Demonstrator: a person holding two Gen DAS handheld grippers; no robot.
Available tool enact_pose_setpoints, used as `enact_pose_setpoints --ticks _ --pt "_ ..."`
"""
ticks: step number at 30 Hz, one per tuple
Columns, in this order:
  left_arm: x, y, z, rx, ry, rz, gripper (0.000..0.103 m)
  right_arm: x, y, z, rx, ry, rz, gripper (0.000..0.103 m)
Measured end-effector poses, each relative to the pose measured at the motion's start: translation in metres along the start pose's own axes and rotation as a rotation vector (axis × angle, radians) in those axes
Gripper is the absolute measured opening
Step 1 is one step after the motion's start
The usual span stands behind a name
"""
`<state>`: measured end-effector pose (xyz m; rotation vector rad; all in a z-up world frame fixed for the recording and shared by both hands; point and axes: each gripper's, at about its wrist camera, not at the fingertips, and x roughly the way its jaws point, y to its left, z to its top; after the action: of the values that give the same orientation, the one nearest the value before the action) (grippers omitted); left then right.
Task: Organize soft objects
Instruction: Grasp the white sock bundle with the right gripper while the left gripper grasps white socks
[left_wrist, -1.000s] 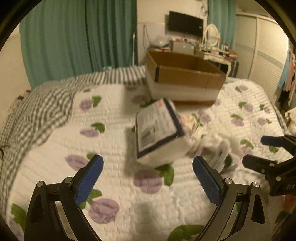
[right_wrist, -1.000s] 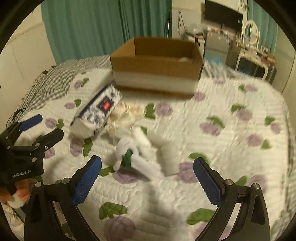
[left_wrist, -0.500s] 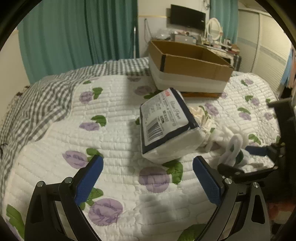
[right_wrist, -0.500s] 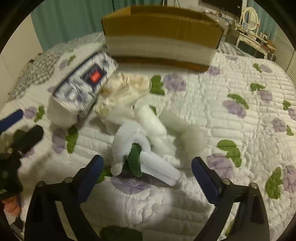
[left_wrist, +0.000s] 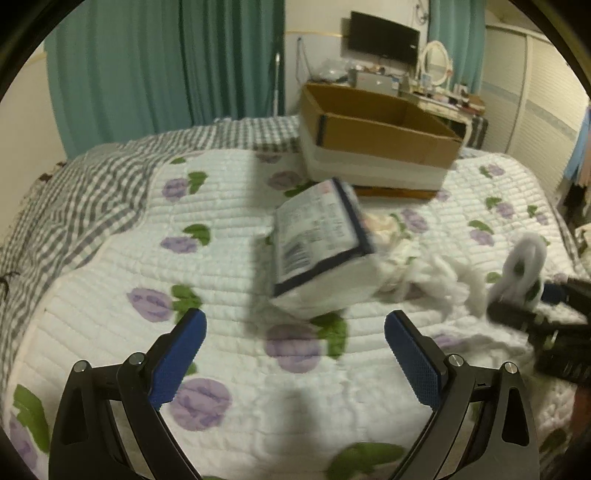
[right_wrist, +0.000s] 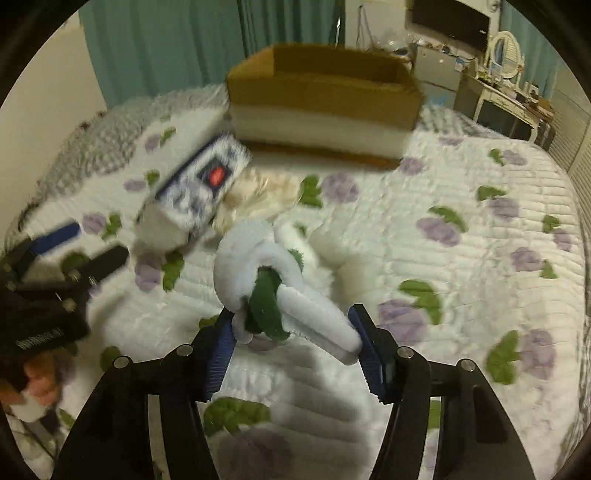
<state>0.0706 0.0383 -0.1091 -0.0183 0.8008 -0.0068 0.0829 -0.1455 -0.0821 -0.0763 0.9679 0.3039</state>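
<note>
1. Right gripper (right_wrist: 293, 338): jaws have just been closing, now about half shut w/ blue pads pressing both sides of the white plush knot toy with a green loop through it (right_wrist: 266, 280). Toy looks lifted just clear of the white quilted bedspread with purple flowers (right_wrist: 480, 258).
2. Left gripper (left_wrist: 295, 354): jaws wide apart, nothing between them, hovering over the quilt near the white paper-tissue pack with a navy border (left_wrist: 319, 251).
3. Doing it well, IMO: grip sits low on the toy's tail end, so carry slow & keep squeeze firm; plush compresses and may slip. Likely target is the open brown cardboard box (right_wrist: 325, 88) at the far side of the bed; clear its rim before letting go.
4. Right wrist view only: pad contact on the toy, plus a cream fabric bundle (right_wrist: 258, 192) beside the pack.
5. Left wrist view only: box interior, which looks empty as far as visible.
</note>
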Motion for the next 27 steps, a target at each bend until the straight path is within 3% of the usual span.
enact_pose_setpoints --ticks 6,11,14,17,22,27 --pt "-0.002 -0.043 0.004 0.031 0.0 -0.052 0.099 -0.021 -0.036 0.017 0.014 -0.046 -0.063 0.06" --pt "0.021 -0.081 0.005 0.039 0.064 -0.15 0.097 -0.015 -0.063 0.026 -0.01 -0.035 -0.108 0.06" --pt "0.037 -0.102 0.002 0.08 0.1 -0.159 0.088 -0.004 -0.08 0.024 0.021 -0.021 -0.075 0.06" --pt "0.056 -0.119 0.002 0.125 0.14 -0.157 0.087 0.005 -0.091 0.022 0.062 -0.007 -0.018 0.06" --pt "0.077 -0.127 0.013 0.139 0.13 -0.131 0.087 0.007 -0.098 0.023 0.098 -0.022 0.03 0.06" --pt "0.092 -0.134 0.02 0.177 0.132 -0.121 0.071 0.008 -0.101 0.022 0.121 -0.032 0.046 0.06"
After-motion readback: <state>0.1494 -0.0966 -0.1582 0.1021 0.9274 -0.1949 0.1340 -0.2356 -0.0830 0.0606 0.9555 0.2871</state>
